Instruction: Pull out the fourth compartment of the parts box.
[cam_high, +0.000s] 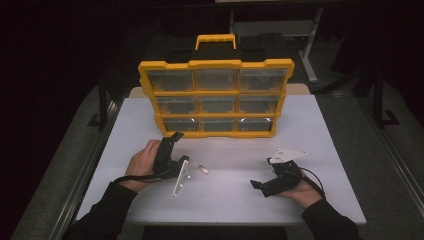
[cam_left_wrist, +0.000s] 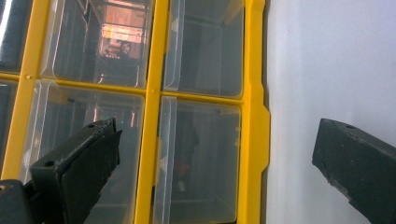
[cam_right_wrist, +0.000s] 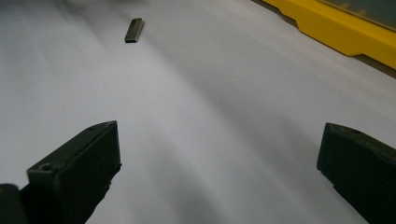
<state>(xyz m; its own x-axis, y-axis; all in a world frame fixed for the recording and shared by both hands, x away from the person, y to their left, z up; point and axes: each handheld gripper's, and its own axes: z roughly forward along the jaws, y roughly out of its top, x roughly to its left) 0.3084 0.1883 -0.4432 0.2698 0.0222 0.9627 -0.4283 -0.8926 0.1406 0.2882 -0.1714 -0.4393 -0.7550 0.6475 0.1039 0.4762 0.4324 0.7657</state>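
We have before us a yellow plastic organiser (cam_high: 216, 98) standing upright near the far edge of a smooth, matt white table (cam_high: 310, 130), with a yellow handle on top and nine clear drawers in three rows of three. The drawers look like thin glossy plastic with rounded corners, and in the left gripper view they throw back reddish reflections; the yellow frame (cam_left_wrist: 154, 112) between them is smooth and moulded. We can read no brand, label or writing on the organiser or elsewhere. A small, flat, dark rectangular piece (cam_high: 202, 169) lies on the table between the two grippers, nearer the left one; in the right gripper view it lies well ahead of the jaws (cam_right_wrist: 134, 30), with rounded ends and a dull sheen. Our left gripper (cam_high: 170, 142), black and blocky, points at the lower left drawers with its jaws spread wide, holding nothing, close to the drawer fronts. We cannot tell whether it touches them. Our right gripper (cam_high: 260, 185) hangs low over the bare table, jaws likewise wide apart and empty, aimed toward the small piece.
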